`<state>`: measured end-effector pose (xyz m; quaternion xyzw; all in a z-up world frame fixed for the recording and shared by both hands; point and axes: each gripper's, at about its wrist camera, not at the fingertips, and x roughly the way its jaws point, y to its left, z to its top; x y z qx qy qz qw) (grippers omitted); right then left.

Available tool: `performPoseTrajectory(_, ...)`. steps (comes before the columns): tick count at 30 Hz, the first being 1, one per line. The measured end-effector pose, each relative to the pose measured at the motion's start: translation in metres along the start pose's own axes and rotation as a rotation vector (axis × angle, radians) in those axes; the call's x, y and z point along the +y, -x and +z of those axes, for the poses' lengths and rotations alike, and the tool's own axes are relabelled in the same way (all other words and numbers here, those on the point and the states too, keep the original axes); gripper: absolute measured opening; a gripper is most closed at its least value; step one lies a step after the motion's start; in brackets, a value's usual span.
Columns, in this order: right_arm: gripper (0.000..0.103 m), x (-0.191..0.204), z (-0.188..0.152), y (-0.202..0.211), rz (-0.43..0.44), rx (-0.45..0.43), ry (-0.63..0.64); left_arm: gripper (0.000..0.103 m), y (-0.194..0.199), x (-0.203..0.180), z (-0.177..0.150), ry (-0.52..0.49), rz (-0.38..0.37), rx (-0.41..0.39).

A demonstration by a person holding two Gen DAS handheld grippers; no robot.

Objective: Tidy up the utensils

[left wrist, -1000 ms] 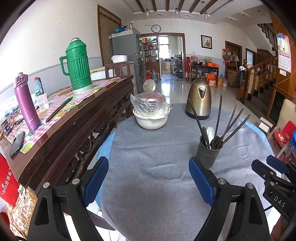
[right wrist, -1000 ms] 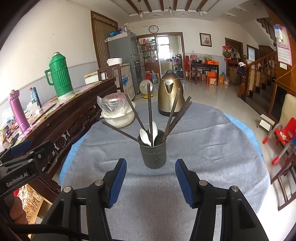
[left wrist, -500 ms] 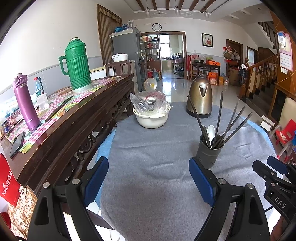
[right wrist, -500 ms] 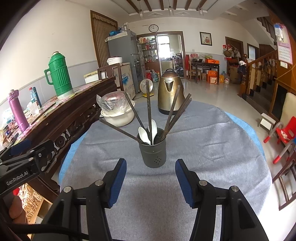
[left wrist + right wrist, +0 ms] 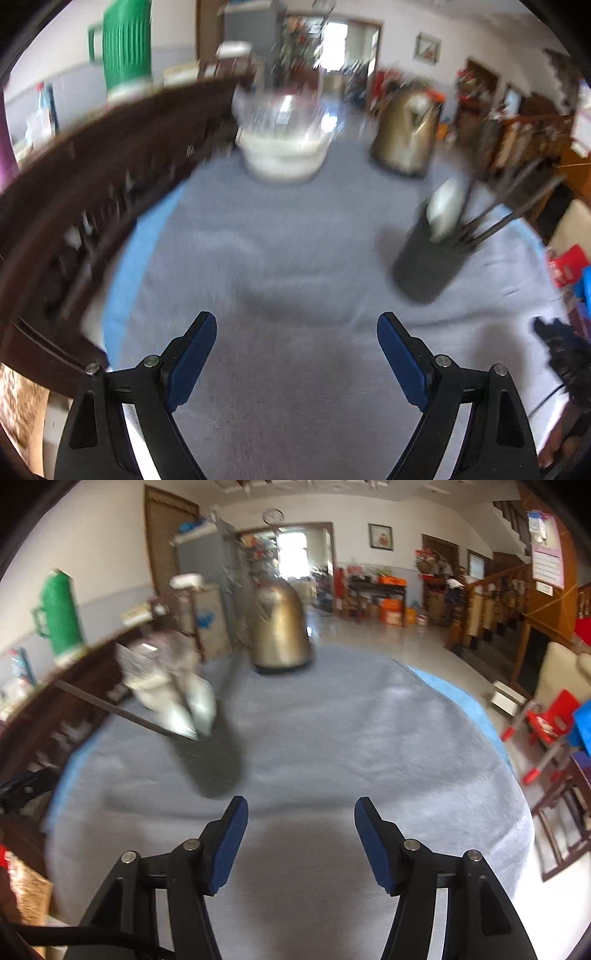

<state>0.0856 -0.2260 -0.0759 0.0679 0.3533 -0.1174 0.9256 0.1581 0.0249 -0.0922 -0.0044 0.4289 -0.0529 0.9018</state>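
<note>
A dark grey utensil cup [image 5: 424, 266] holds several dark chopsticks [image 5: 517, 206] and a white spoon [image 5: 445, 210]; it stands on the grey table cloth [image 5: 295, 240], blurred by motion. My left gripper [image 5: 297, 332] is open and empty, with the cup ahead to its right. In the right wrist view the same cup [image 5: 218, 764] sits ahead to the left, one chopstick [image 5: 110, 709] sticking out leftward. My right gripper [image 5: 301, 814] has nothing between its jaws, which are opening over bare cloth.
A white bowl with a plastic-wrapped lid [image 5: 282, 147] and a brass-coloured kettle [image 5: 404, 133] stand at the table's far side. A dark wooden sideboard [image 5: 92, 166] with a green thermos [image 5: 125, 51] runs along the left. Red plastic chairs [image 5: 550, 720] stand right of the table.
Both grippers have dropped closer to the table and tilted further down. The cup has slid right in the left view and left in the right view. The right jaws have widened slightly.
</note>
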Motion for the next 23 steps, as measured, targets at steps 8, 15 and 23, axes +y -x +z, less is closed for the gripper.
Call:
performPoseTrajectory(8, 0.063, -0.049, -0.008, -0.061, -0.068, 0.076, -0.083, 0.089, -0.043, 0.019, -0.01, 0.082, 0.084, 0.051)
performPoseTrajectory(15, 0.063, -0.024, -0.001, -0.045, 0.006, 0.036, -0.055, 0.089, 0.003, 0.004, 0.006, 0.025, 0.048, -0.086)
performPoseTrajectory(23, 0.063, 0.017, 0.004, 0.002, 0.098, -0.031, 0.009, 0.089, 0.051, -0.002, 0.006, -0.017, 0.018, -0.156)
